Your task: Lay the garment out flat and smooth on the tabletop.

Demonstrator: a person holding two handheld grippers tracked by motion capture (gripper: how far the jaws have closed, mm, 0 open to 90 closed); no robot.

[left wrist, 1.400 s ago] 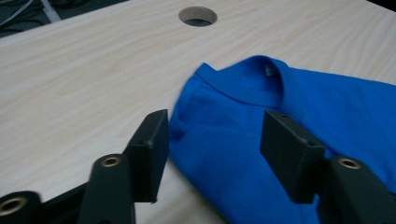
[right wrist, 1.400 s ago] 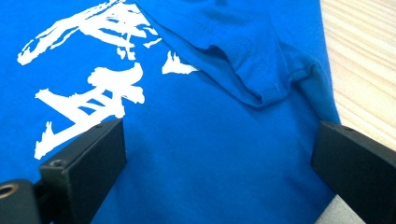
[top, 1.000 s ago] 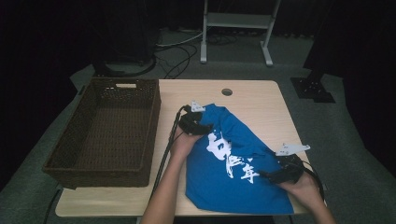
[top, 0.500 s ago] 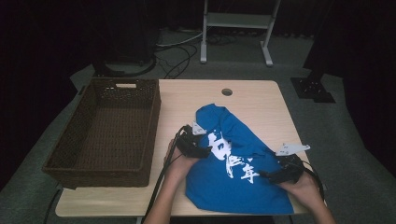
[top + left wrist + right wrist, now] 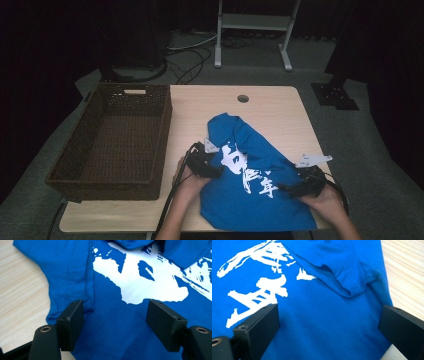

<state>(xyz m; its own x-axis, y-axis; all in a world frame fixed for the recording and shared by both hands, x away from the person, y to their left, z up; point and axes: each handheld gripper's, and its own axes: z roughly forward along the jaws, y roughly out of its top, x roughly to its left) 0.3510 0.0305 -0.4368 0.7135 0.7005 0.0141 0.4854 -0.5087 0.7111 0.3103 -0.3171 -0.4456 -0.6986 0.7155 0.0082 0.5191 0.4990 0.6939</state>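
Surface: pale wooden table [image 5: 265, 107], dark room.
Left gripper [image 5: 113, 322]: jaws apart over cloth, having just opened wider, gripping nothing.
Right gripper [image 5: 329, 327]: released likewise.
T-shirt [image 5: 250, 175]: between both, under their jaws; soft, light, likely limp; pinch the side hems.
Basket [image 5: 112, 137]: beyond the left gripper.

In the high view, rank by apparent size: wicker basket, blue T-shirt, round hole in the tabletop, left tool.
1. wicker basket, largest
2. blue T-shirt, somewhat smaller, though partly folded
3. left tool, much smaller
4. round hole, smallest; it lies farther from the camera, yet looks clearly smaller
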